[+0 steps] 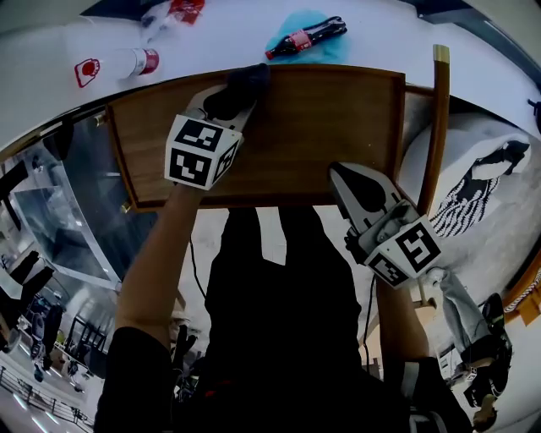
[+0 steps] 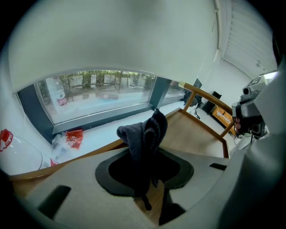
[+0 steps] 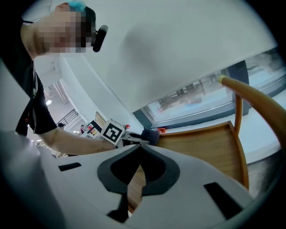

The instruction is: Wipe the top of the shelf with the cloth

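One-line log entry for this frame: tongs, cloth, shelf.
left tongs: shut on cloth | cloth: dark, at shelf's far left edge | right tongs: shut, empty, over shelf's near right edge | shelf: wooden top

A wide window [image 2: 103, 96] in a dark frame lets in soft daylight, with trees showing outside. A plain white wall [image 2: 116, 40] rises above the window and a white sill [image 1: 389, 25] runs just below it. To the window's right hang white blinds [image 2: 248, 40], and below them stand dark screens [image 2: 215, 95], too small to make out further.
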A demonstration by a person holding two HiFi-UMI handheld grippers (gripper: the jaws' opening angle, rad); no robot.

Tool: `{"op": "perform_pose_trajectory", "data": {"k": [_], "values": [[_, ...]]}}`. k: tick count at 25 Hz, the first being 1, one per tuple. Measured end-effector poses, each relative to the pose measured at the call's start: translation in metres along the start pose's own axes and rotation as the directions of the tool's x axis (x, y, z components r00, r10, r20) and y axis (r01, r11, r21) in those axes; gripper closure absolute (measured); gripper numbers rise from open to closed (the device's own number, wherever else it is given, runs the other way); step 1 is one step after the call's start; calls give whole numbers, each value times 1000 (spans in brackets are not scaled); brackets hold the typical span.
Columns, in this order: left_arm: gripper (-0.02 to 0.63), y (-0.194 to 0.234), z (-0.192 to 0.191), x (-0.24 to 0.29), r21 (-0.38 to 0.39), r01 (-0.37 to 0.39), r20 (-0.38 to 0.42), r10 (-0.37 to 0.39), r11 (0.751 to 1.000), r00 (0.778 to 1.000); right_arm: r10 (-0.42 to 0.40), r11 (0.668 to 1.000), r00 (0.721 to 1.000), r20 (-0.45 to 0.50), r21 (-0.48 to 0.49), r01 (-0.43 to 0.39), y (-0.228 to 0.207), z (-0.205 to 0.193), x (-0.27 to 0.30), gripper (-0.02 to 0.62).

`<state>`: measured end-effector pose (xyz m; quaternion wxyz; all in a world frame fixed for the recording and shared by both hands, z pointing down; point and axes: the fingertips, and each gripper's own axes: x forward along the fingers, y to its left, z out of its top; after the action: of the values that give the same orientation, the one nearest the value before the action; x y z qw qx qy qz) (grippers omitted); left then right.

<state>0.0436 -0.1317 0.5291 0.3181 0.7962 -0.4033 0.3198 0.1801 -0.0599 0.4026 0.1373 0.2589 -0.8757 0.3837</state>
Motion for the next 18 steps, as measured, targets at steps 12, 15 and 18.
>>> {"op": "perform_pose_trajectory", "data": {"k": [12,15,18], "values": [[466,-40,27,34,61,63,-2,-63,996,998,-40,999,998,48,33,38,-21,1,-28,591],[466,-52,33,43,77,85,-2,-85,993,996,-36,999,998,60,42,34,-20,1,-30,592],[466,-66,39,52,93,106,-4,-106,990,994,-20,998,997,78,57,16,-15,1,-30,591]]}}
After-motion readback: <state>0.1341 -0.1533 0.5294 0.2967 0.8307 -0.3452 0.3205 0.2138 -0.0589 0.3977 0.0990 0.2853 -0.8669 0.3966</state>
